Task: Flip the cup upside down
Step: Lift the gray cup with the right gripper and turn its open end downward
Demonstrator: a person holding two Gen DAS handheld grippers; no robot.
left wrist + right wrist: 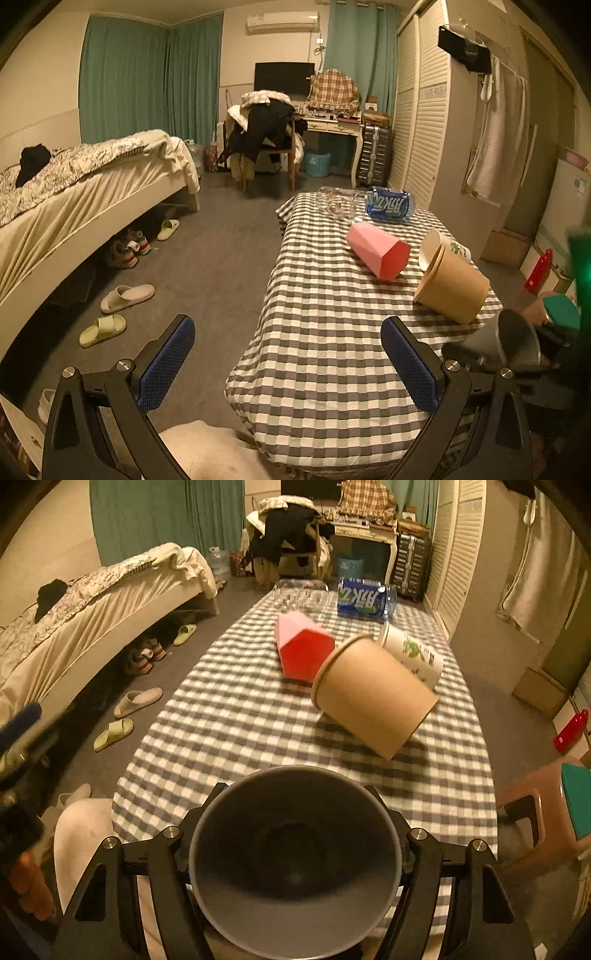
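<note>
My right gripper (295, 853) is shut on a grey cup (295, 864), held on its side above the near end of the checked table (236, 716), its open mouth facing the camera. The same cup (517, 341) shows at the right edge of the left wrist view. My left gripper (288, 365) is open and empty, over the near left corner of the table (317, 332). A pink cup (378, 251) (301, 648), a brown paper cup (452, 286) (373, 692) and a white printed cup (439, 245) (413, 653) lie on their sides mid-table.
A blue-labelled bottle (364, 598) and a clear glass jar (301, 594) lie at the table's far end. A bed (74, 206) stands left, with slippers (125, 295) on the floor. A brown stool (543, 808) stands right of the table. A wardrobe (421, 110) lines the right wall.
</note>
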